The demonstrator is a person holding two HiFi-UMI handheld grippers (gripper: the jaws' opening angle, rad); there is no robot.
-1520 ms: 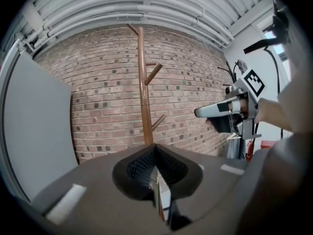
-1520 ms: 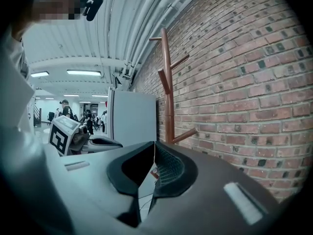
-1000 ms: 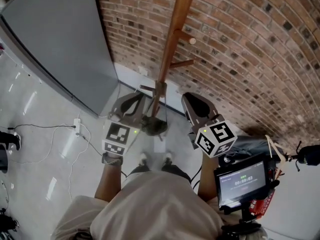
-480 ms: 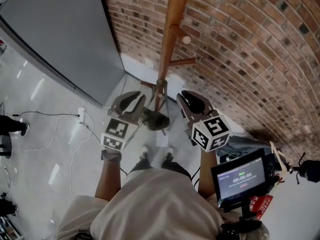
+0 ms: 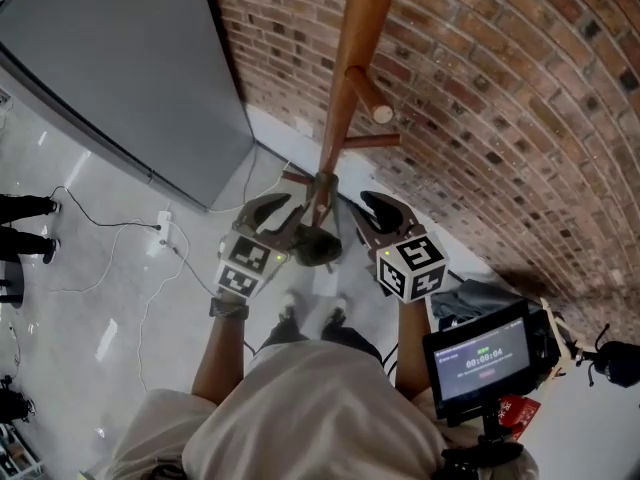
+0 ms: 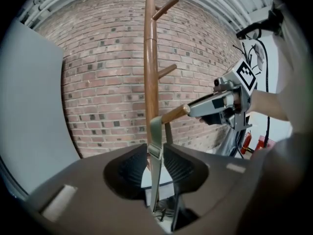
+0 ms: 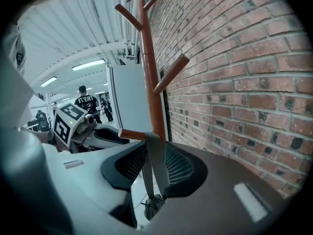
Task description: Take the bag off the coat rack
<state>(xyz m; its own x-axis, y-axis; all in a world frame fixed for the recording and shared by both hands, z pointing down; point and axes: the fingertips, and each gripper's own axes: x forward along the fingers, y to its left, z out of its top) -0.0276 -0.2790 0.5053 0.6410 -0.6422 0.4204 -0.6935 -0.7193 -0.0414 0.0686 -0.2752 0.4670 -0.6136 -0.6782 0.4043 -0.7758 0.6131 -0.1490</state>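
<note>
Head view steeply down over the coat rack (image 5: 347,78) — both gripper views near that same rack, from opposite sides.

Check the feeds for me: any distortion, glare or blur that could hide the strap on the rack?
Head view: red brick wall bows from the lens; glare streaks on the glossy pale floor. Left gripper view: heavy fisheye, dark corners, yet the grey webbing strap on the brown wooden coat rack reads sharp. Right gripper view: bright ceiling lights, strap clear.
</note>
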